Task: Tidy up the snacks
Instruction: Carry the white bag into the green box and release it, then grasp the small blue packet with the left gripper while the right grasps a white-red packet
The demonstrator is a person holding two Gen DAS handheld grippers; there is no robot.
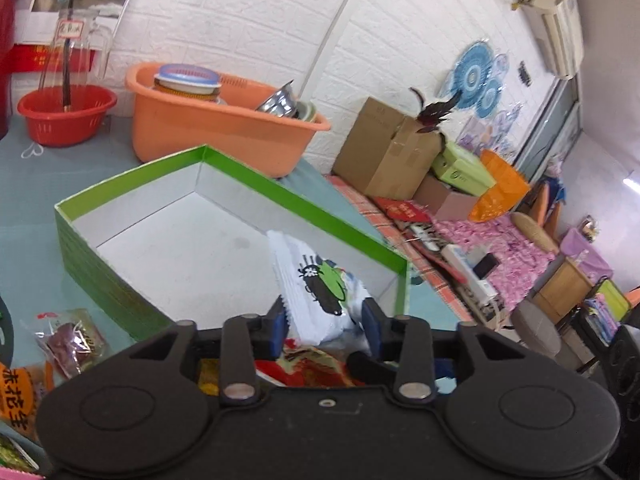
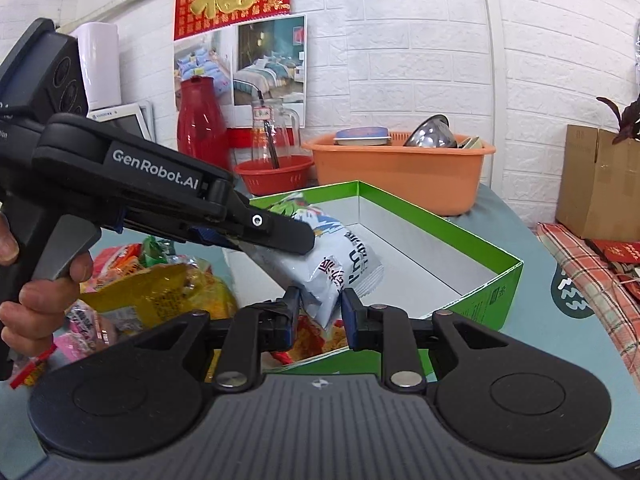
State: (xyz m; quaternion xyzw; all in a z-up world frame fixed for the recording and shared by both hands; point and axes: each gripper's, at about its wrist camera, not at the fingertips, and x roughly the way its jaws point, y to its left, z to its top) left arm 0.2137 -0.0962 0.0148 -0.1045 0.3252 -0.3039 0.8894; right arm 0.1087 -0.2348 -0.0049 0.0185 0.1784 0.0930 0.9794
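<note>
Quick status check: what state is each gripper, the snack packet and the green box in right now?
Left gripper: shut on white snack packet.
Right gripper: jaws around the packet's other end, contact unclear.
White snack packet: held above the box.
Green box: open, lidless, nothing on its visible floor.
</note>
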